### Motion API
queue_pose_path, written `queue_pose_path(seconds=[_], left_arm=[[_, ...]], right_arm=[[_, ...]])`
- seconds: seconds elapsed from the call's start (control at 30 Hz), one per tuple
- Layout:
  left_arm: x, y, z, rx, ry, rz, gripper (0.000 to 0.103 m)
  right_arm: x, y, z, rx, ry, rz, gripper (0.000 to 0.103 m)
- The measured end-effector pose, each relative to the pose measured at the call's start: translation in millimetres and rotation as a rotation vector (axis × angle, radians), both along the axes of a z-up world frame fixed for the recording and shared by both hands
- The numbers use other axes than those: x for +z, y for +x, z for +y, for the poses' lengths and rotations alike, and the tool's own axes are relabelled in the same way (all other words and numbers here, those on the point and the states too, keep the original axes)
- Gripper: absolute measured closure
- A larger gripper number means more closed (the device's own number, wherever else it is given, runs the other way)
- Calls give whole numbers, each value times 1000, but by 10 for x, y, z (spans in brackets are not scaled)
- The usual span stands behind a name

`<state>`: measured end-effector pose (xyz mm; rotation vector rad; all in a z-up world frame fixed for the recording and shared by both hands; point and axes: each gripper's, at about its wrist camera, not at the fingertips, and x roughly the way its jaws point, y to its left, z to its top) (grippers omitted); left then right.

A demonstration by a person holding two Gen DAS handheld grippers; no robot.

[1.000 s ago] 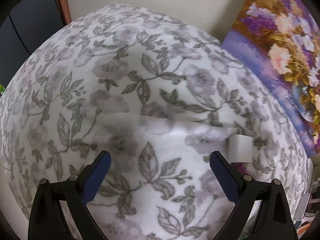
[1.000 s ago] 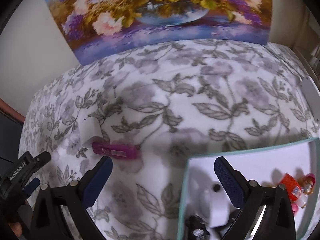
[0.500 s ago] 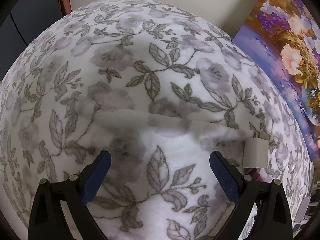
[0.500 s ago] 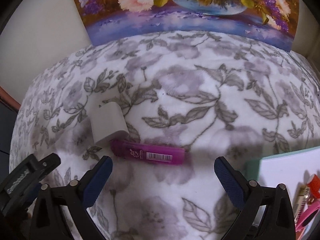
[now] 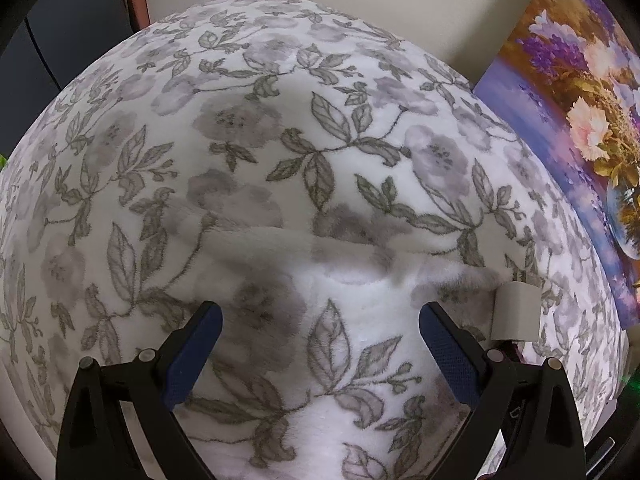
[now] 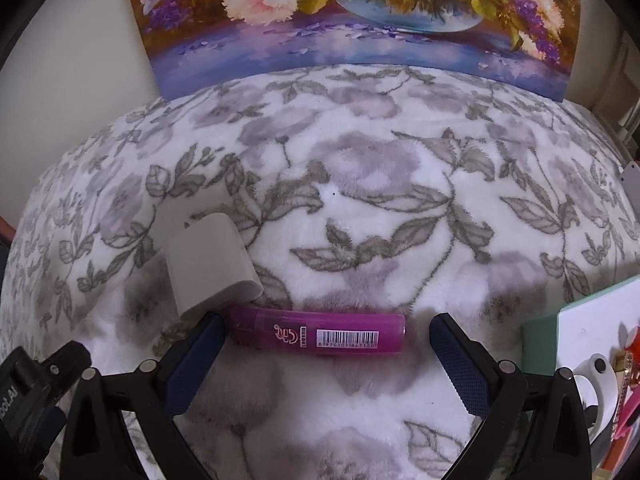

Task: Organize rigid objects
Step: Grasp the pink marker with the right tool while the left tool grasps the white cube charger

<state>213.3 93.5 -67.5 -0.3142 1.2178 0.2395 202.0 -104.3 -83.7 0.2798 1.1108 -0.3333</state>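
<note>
Soft floral blanket (image 5: 320,152) fills the left wrist view. Over it the left tongs (image 5: 320,344) are spread and hold nothing; a white block (image 5: 516,312) lies just beside the right finger. In the right wrist view, the right tongs (image 6: 324,356) are spread too, with a purple tube (image 6: 320,330) lying crosswise between the tips. The white block touches the tube's left end. A flower painting (image 6: 360,20) leans behind, and a white tray (image 6: 588,320) is at the right.
</note>
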Motion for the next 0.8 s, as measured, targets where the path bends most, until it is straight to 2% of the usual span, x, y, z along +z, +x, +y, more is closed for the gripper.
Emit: queue_pose_path(seconds=[0.1,0.23,0.33,0.6,0.8], left_arm=[[-18,14,-37,-4,7,5,4],[-14,28,-82,-19,14,3,4],[-5,41,-117,-31,15,3,4],[4,62,-212,-54,25,1,4],[17,95,-393,-99,21,-8,4]], right_arm=[[-1,-4,15,-7,-15,-8,2],[44,-36,-15,-21,-17,-19,14],[67,-62,-41,-22,-12,-21,20],[99,-74,-137,-15,46,-26,20],[283,-104,-308,-21,87,-60,20]])
